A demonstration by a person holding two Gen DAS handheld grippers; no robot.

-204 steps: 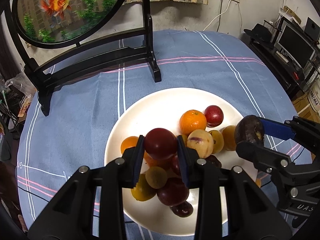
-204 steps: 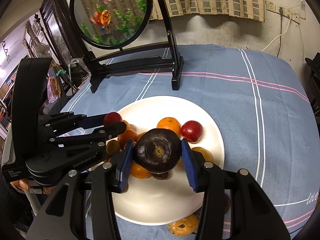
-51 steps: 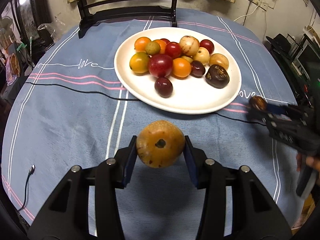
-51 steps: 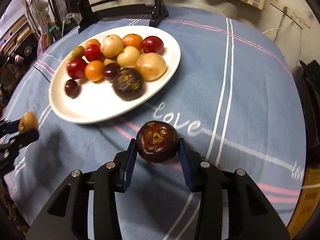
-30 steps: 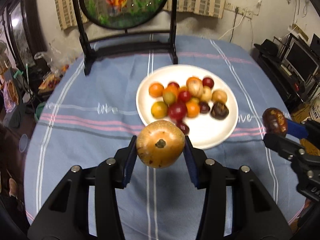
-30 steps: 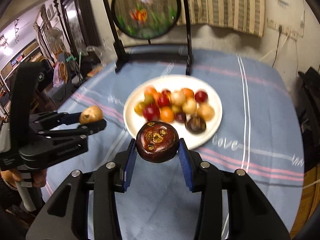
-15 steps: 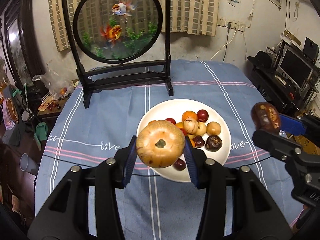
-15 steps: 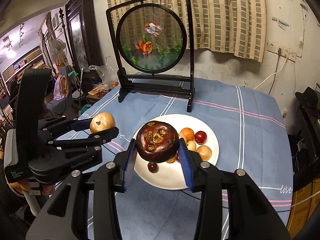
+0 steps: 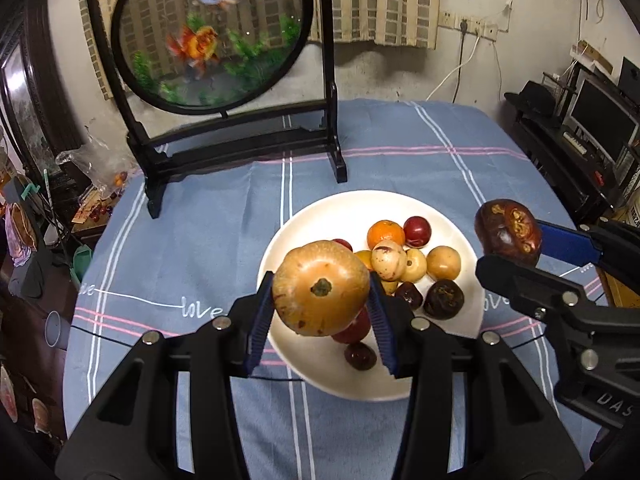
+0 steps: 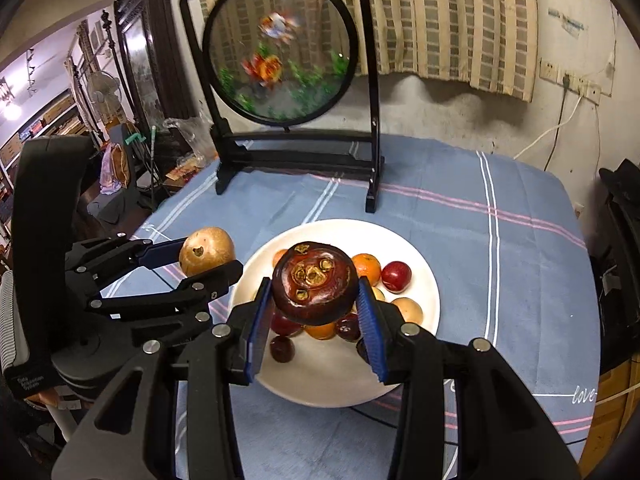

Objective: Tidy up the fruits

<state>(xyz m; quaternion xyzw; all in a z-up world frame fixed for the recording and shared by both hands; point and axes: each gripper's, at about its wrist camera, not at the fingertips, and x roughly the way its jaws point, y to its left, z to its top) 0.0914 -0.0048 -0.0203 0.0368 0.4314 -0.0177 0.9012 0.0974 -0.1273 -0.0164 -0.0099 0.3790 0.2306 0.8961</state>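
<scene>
On the white plate [image 9: 320, 224]: mixed fruits [image 9: 414, 258] clustered toward 3 o'clock. Left gripper [image 9: 320, 312] clamps a yellow passion fruit [image 9: 320, 288]; right gripper [image 10: 315, 310] clamps a mangosteen [image 10: 315, 282].

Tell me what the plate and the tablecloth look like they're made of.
Plate: probably glazed ceramic, since it is white and smooth with a soft sheen; plastic can't be ruled out. Tablecloth: woven fabric, matte blue with white and pink stripes, lying in slight wrinkles.
</scene>
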